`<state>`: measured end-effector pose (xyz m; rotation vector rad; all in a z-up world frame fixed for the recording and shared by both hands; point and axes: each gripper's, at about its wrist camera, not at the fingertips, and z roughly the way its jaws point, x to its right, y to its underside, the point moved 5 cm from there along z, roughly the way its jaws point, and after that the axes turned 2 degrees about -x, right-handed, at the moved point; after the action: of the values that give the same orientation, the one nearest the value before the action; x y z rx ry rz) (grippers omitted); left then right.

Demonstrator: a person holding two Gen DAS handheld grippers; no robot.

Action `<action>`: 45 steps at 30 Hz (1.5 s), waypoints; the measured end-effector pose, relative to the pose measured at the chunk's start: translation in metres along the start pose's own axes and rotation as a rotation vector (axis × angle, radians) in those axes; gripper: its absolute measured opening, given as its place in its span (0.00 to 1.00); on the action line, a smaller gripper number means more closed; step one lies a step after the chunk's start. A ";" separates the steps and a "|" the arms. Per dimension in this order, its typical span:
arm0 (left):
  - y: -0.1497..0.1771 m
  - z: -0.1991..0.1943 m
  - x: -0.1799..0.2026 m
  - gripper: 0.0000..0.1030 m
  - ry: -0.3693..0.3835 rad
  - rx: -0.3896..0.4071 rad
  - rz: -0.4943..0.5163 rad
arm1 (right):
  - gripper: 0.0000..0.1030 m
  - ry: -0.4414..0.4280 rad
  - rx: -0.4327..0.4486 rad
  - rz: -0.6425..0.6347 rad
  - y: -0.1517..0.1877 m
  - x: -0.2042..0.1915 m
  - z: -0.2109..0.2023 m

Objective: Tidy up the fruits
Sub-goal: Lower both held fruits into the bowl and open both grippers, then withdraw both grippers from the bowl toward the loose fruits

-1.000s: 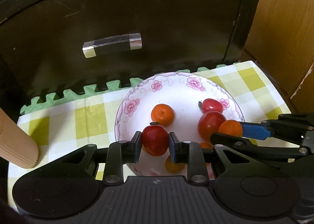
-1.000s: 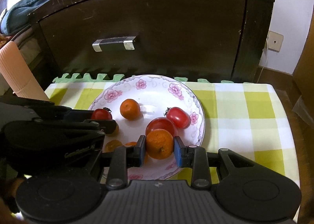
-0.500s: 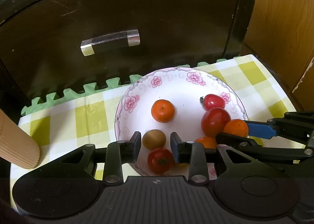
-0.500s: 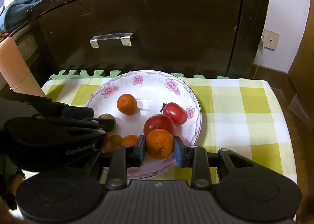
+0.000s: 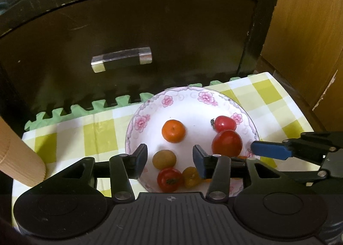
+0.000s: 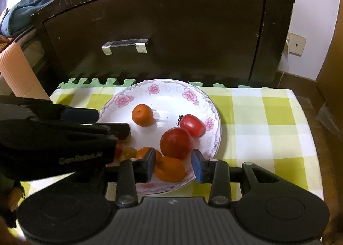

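Observation:
A white flowered plate (image 5: pixel 188 103) (image 6: pixel 171 86) on the checked cloth holds several fruits. In the left wrist view my left gripper (image 5: pixel 170 157) is open above the plate's near side; a brownish fruit (image 5: pixel 164 159), a small red tomato (image 5: pixel 169 179) and a yellow fruit (image 5: pixel 191 177) lie below it. An orange (image 5: pixel 173 131), a big tomato (image 5: pixel 226 143) and a smaller tomato (image 5: pixel 225 123) lie farther back. In the right wrist view my right gripper (image 6: pixel 173 166) is open, with an orange (image 6: pixel 170 169) lying on the plate between its fingers.
A dark cabinet with a metal handle (image 5: pixel 121 59) stands right behind the plate. A green foam mat edge (image 5: pixel 70 110) shows under the cloth. A ribbed peach cylinder (image 5: pixel 15 159) (image 6: pixel 19 73) stands at the left. Wooden furniture (image 5: pixel 306 30) is at the right.
The left gripper opened and let its red tomato down onto the plate's near side. The right gripper opened and released its orange onto the plate. Both drew back slightly.

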<state>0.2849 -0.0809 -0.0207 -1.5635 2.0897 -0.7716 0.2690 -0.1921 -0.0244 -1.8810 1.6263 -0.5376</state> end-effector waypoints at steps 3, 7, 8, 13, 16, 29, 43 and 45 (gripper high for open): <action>0.001 -0.004 -0.005 0.54 -0.008 0.000 -0.016 | 0.35 0.005 0.005 0.013 0.000 0.003 -0.004; 0.003 -0.010 -0.009 0.54 -0.015 0.000 -0.023 | 0.35 0.008 0.018 0.029 -0.003 0.006 -0.010; 0.004 -0.011 -0.010 0.54 -0.016 -0.001 -0.023 | 0.35 0.011 0.021 0.031 -0.003 0.007 -0.011; 0.012 -0.016 -0.008 0.54 -0.016 -0.015 -0.015 | 0.35 0.017 0.022 0.034 0.000 0.007 -0.017; 0.020 -0.021 -0.007 0.54 -0.016 -0.023 -0.014 | 0.35 0.007 0.024 0.032 0.002 0.003 -0.022; 0.068 -0.056 -0.002 0.56 -0.006 -0.064 -0.024 | 0.35 -0.022 0.002 -0.019 0.029 -0.024 -0.051; 0.104 -0.053 0.004 0.56 -0.003 -0.139 0.008 | 0.35 -0.047 -0.045 -0.011 0.055 -0.037 -0.057; 0.106 -0.050 0.004 0.56 -0.007 -0.148 0.014 | 0.35 -0.052 -0.050 -0.011 0.055 -0.039 -0.056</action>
<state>0.1751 -0.0531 -0.0519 -1.6220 2.1944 -0.6187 0.1855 -0.1681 -0.0165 -1.9246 1.6105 -0.4527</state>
